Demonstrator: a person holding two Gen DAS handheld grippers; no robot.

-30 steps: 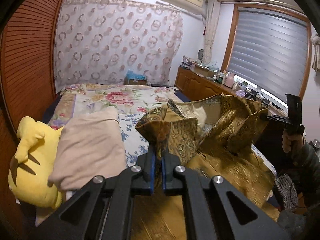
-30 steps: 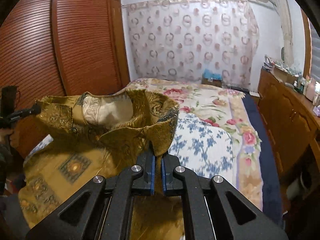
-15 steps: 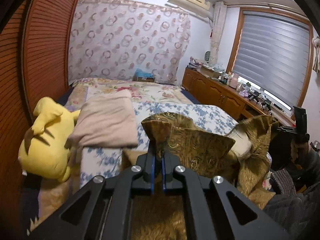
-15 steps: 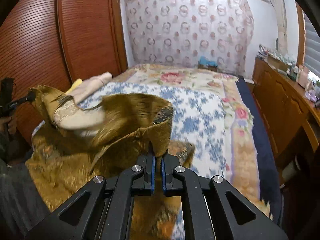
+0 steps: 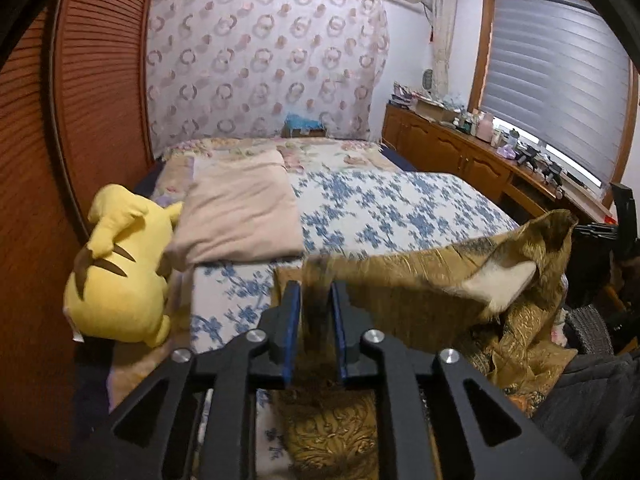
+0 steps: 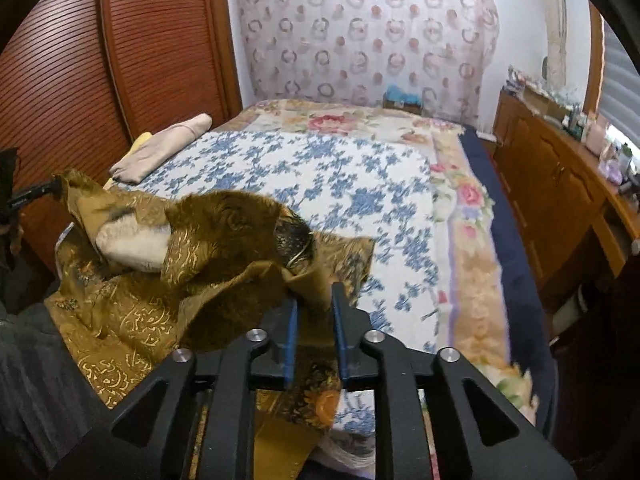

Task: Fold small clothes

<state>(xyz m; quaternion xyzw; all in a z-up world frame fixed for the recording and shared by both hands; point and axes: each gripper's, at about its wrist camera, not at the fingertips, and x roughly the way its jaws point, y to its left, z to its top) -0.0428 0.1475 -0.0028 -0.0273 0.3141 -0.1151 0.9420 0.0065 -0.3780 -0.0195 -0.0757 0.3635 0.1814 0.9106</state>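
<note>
A: Checking the left gripper (image 5: 315,304) first. Closed or parted?

B: Parted. 2 blue-lined fingers (image 5: 292,320) standing a little apart, with a strip of the gold brocade garment (image 5: 420,292) running loosely between them. Hard to call it a firm pinch with that gap.

A: And the right gripper (image 6: 314,312)?

B: Much the same. Spread slightly, with a fold of the same garment lying between the pads and hanging down below them.

A: Where to find the garment as a whole?

B: Bunched and crumpled at the near edge of the bed (image 5: 400,208), partly over the blue-flowered cover and partly draped off the near side. Pale lining showing in the right wrist view, towards the left. Blurred in places.

A: Anything else on the bed?

B: Yes, 2 things, both on the left in the left wrist view. Beige folded cloth (image 5: 240,216) lying flat on the cover, well apart from the garment. Yellow plush toy (image 5: 116,280) just beside it, touching its left edge and close to the louvred wooden door (image 6: 80,60).

A: Further back?

B: Patterned curtain (image 5: 264,64) behind the bed, wooden cabinet (image 5: 460,152) along the right under a window blind (image 5: 560,92).
</note>
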